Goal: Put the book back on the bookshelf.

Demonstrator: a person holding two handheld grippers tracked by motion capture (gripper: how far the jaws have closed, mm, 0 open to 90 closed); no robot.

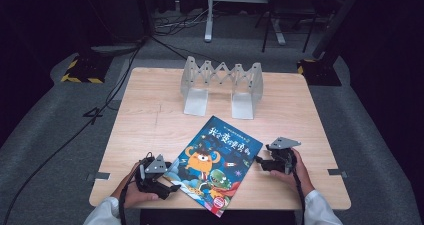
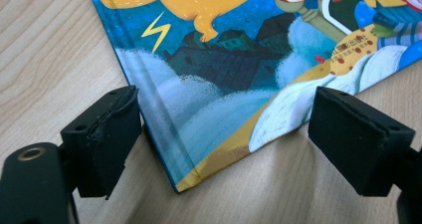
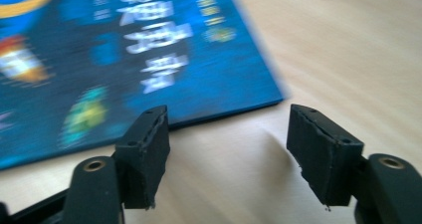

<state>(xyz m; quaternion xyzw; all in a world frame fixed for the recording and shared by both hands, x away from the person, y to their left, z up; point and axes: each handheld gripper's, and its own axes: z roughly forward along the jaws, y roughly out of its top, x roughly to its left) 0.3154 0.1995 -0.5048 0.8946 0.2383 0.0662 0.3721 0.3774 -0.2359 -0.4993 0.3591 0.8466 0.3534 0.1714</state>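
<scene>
On pale wood-grain table point(image 1: 150, 115): picture book point(image 1: 214, 162), thin, glossy cover, deep blue with an orange cartoon figure, lying flat and askew near the front edge. Behind it, well apart, a grey metal bookend rack point(image 1: 222, 85), zigzag lattice between two upright end plates.

At the book's left side, left gripper point(image 1: 167, 185), black, blocky, topped with a grey three-cornered plate. At the book's right edge, right gripper point(image 1: 260, 161), same build, pointing at the cover's side.

Along the left gripper point(image 2: 224, 129) view: jaws spread wide, matte pads with chipped rubber edges, book point(image 2: 219, 84) corner lying between them; left pad just beside the spine edge, contact not clear; right pad beside the bottom edge, apart from it. Painted clouds, dark rooftops and a yellow lightning bolt sharp here, too small from above.

Along the right gripper point(image 3: 226, 144) view: jaws apart, bare table between them, book point(image 3: 124, 50) edge just beyond the left pad, no squeeze on it. Cover blurred, white lettering on blue; thin page edge and slight shadow under it visible, flat from above.
</scene>
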